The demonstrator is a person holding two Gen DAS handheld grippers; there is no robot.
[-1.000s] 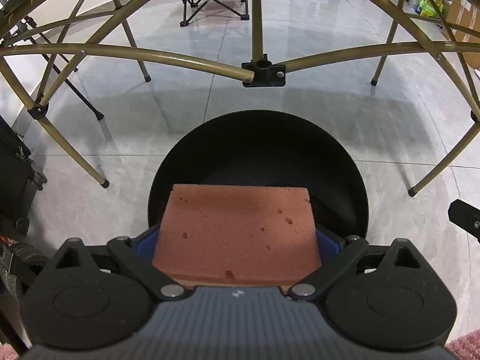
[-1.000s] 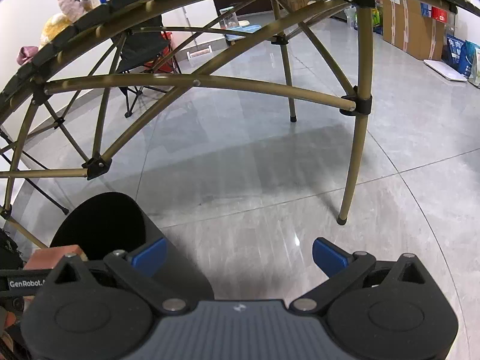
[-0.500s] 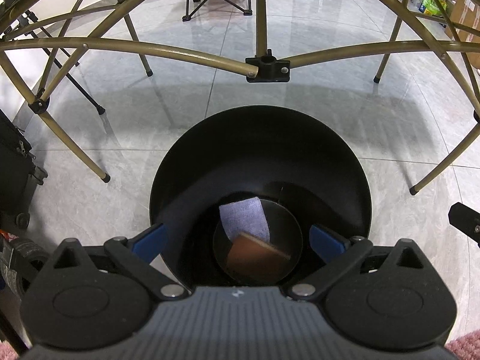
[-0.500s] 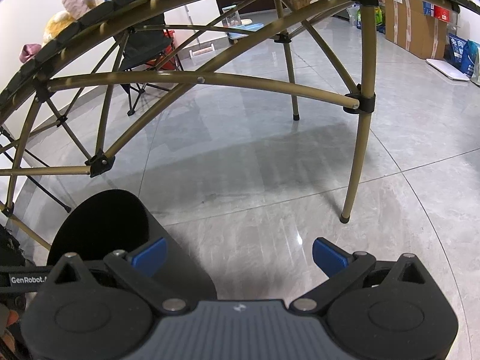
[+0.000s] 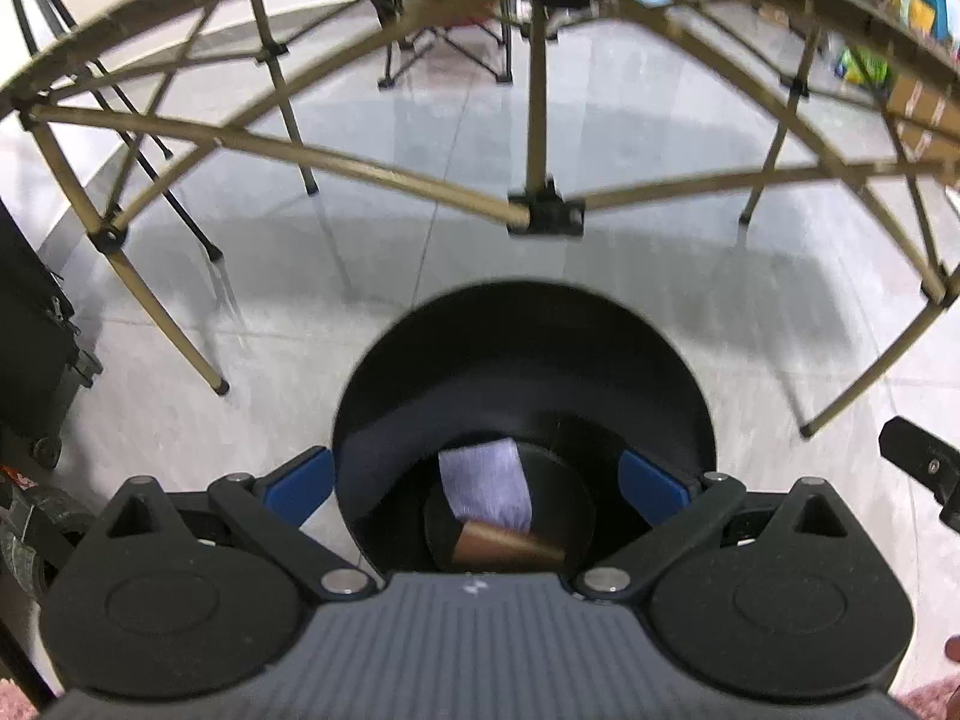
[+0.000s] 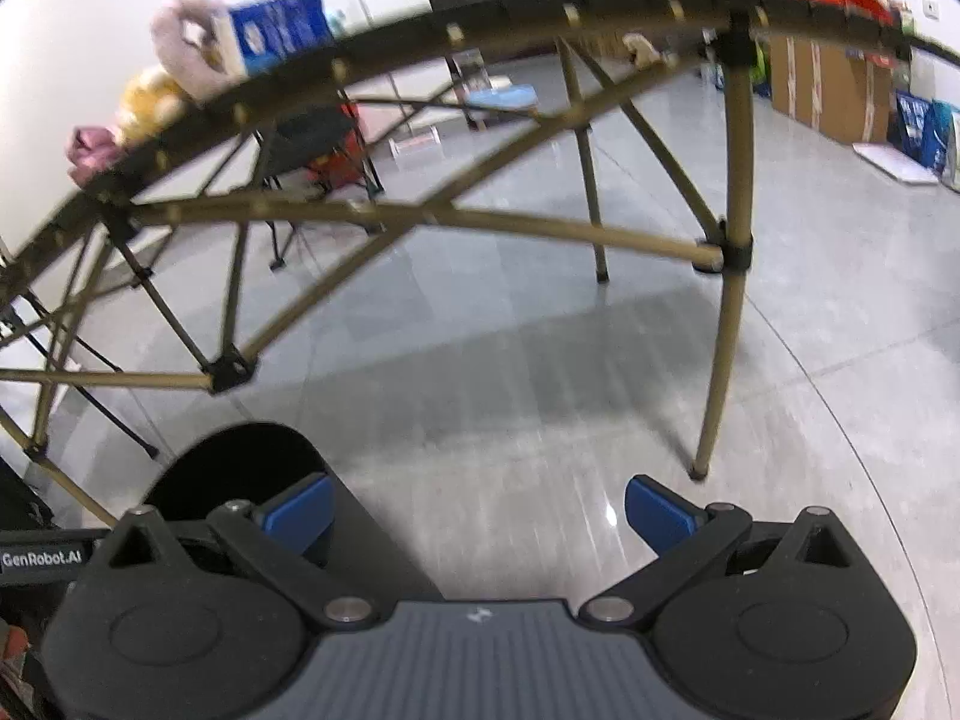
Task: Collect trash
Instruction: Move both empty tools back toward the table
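Black plastic formed the round trash bin [image 5: 522, 360], which stood on the floor directly below the left gripper [image 5: 477, 477] in the left wrist view. At the bottom of the bin lay a pale lavender cloth [image 5: 485, 483] and, touching its near edge, a reddish-brown sponge [image 5: 507, 547], partly hidden by the gripper body. The left gripper's blue fingertips [image 5: 298, 478] were spread wide, one over each side of the bin's rim, with nothing between them. Beyond the bin, olive-brown metal tubes of a folding table frame [image 5: 372, 171] crossed the view, joined at a black connector [image 5: 545, 213]. Glossy grey tiled floor [image 5: 630, 252] extended to a folding chair [image 5: 444, 51] in the blurred background.

In the right wrist view, the same bin [image 6: 240, 468] appeared at lower left, behind the left finger of the right gripper [image 6: 477, 510]. The right gripper's blue fingertips [image 6: 660, 510] also stood wide apart and empty, above bare floor [image 6: 510, 360]. The table frame [image 6: 729, 324] arched overhead; its edge carried a blue box [image 6: 279, 30] and a pinkish plush item [image 6: 180, 45], both blurred. Cardboard boxes [image 6: 828, 90] stood against the far wall.
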